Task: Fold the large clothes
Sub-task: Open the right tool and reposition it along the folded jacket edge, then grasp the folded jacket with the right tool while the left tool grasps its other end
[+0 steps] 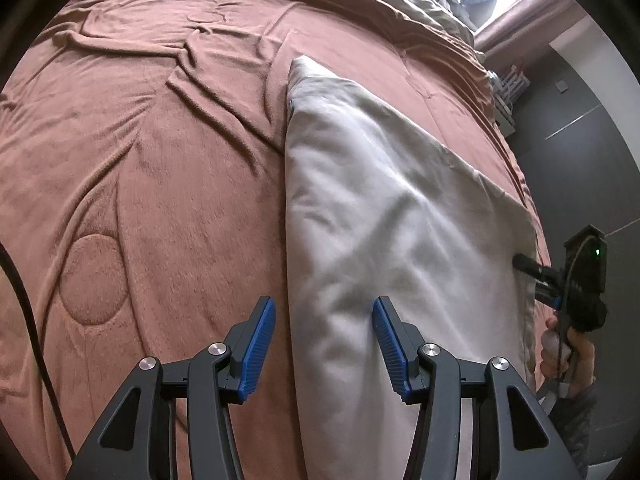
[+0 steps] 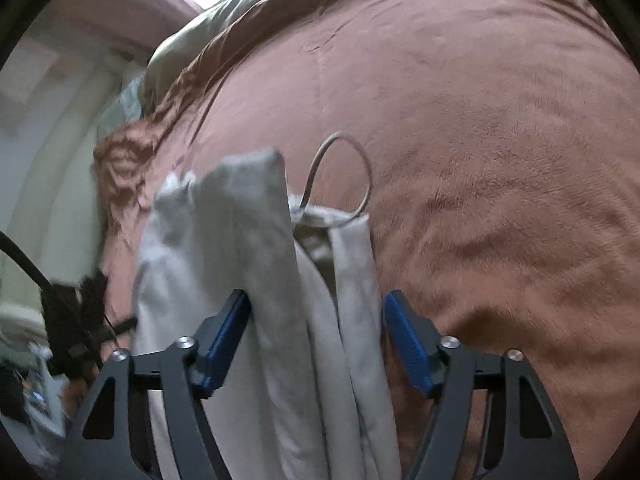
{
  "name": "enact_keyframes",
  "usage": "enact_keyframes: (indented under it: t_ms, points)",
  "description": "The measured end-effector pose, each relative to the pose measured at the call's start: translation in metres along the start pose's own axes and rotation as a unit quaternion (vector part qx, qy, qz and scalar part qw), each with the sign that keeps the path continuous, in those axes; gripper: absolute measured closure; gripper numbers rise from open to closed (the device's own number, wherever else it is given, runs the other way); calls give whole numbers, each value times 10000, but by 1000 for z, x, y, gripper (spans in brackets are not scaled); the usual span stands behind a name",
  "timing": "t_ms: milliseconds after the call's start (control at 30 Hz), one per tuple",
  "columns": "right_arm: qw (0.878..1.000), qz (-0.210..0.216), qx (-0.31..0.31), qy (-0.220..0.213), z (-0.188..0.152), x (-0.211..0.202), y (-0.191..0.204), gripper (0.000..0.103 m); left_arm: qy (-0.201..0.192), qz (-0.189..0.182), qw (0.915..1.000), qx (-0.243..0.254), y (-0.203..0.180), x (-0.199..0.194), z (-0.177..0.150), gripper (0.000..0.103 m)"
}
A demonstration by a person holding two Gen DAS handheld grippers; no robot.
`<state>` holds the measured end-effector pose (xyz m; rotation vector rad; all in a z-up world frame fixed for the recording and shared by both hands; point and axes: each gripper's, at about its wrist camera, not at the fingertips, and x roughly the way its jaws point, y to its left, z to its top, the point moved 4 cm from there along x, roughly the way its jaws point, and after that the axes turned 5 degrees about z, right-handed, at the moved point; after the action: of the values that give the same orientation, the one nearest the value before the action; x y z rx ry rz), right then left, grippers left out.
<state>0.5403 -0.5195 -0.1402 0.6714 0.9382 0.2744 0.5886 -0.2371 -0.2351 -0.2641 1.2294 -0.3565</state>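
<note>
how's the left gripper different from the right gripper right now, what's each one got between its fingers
The left gripper is open with nothing between its pads, poised over the left edge of the light grey garment. The right gripper has bunched folds of that garment between its pads, though its jaws look wide. Both have blue pads and hover over the brown blanket.

The cloth (image 1: 384, 216) lies on the blanket (image 1: 160, 168), on its right side. The left gripper (image 1: 324, 336) is over its near left edge. The right gripper (image 1: 532, 276) is at its right edge.
</note>
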Motion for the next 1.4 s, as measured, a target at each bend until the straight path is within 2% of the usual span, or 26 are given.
enact_keyframes:
  t_ms: [100, 200, 267, 400, 467, 567, 600, 867, 1067, 1133, 1200, 1300, 1400]
  points:
    - [9995, -40, 268, -133, 7, 5, -10, 58, -44, 0, 10000, -46, 3, 0, 2, 50]
    - [9981, -178, 555, -206, 5, 10, -19, 65, -96, -6, 9999, -86, 6, 2, 4, 50]
    - [9978, -290, 556, -215, 3, 15, -19, 65, -77, 9, 9999, -105, 8, 4, 4, 50]
    - [9987, -376, 326, -113, 3, 12, -4, 65, -89, 88, 9999, -35, 4, -4, 1, 50]
    - [9993, -203, 286, 93, -1, 9, -1, 64, -86, 80, 9999, 39, 2, -5, 2, 50]
    - [9988, 18, 271, 405, -5, 3, -7, 48, -72, 82, 9999, 82, 0, -2, 4, 50]
    - [9985, 109, 266, 468, -6, 1, -10, 46, -68, 74, 9999, 61, 0, -1, 5, 50]
    - [9910, 1011, 298, 819, -5, 12, -14, 45, -73, 27, 10000, 33, -3, 9, 16, 50]
    - [9906, 971, 393, 879, 12, 44, -6, 44, -63, 0, 10000, -59, -5, 17, 29, 51]
    - [9905, 964, 441, 871, 18, 52, -6, 48, -36, -16, 9999, -129, -6, 19, 31, 54]
    - [9910, 950, 412, 849, 13, 51, -7, 66, -11, -61, 9999, -158, -9, 19, 31, 64]
    - [9917, 988, 252, 787, 2, 43, 1, 86, -139, 81, 9999, 47, -18, 11, 28, 77]
    - [9941, 882, -18, 635, -3, 31, 18, 91, -223, 34, 9997, 88, -22, 2, 27, 87]
